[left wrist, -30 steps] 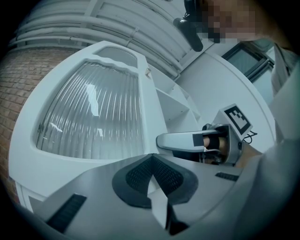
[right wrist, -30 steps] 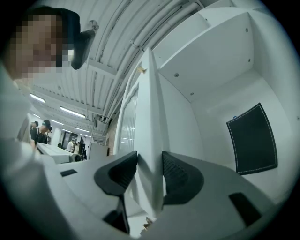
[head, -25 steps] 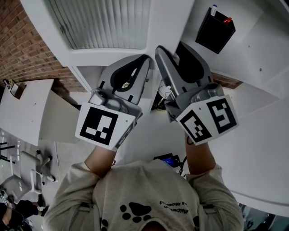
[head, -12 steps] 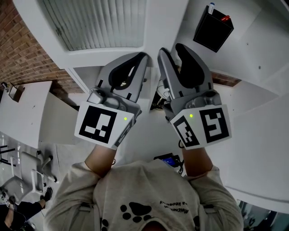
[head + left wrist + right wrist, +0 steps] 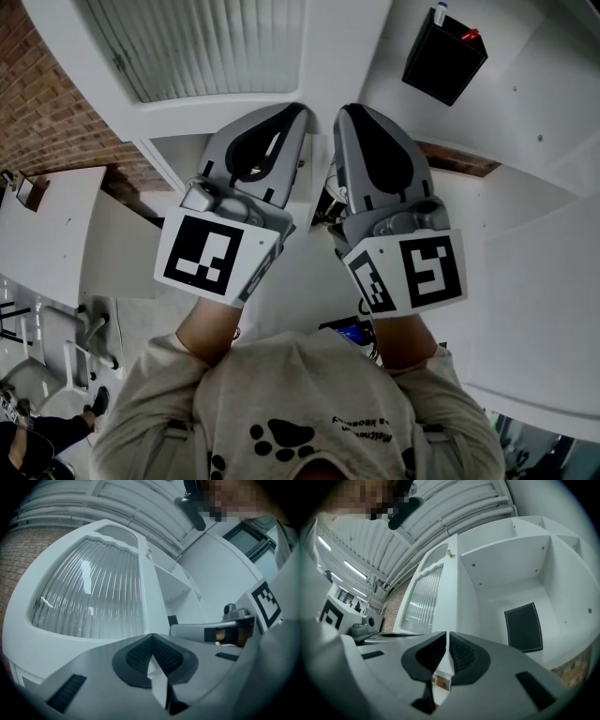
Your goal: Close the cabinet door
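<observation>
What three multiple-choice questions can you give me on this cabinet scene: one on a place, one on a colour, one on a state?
1. Where is the black box?
A) inside the cabinet
B) on the floor
C) on top of the cabinet

2. What colour is the frame of the cabinet door?
A) red
B) white
C) black

3. How does the cabinet door stand?
A) shut
B) swung open
C) taken off

Answers:
1 A: the box sits in the open compartment.
2 B: a white frame surrounds the ribbed glass.
3 B: the door stands clear of the compartment, so the inside is exposed.
</observation>
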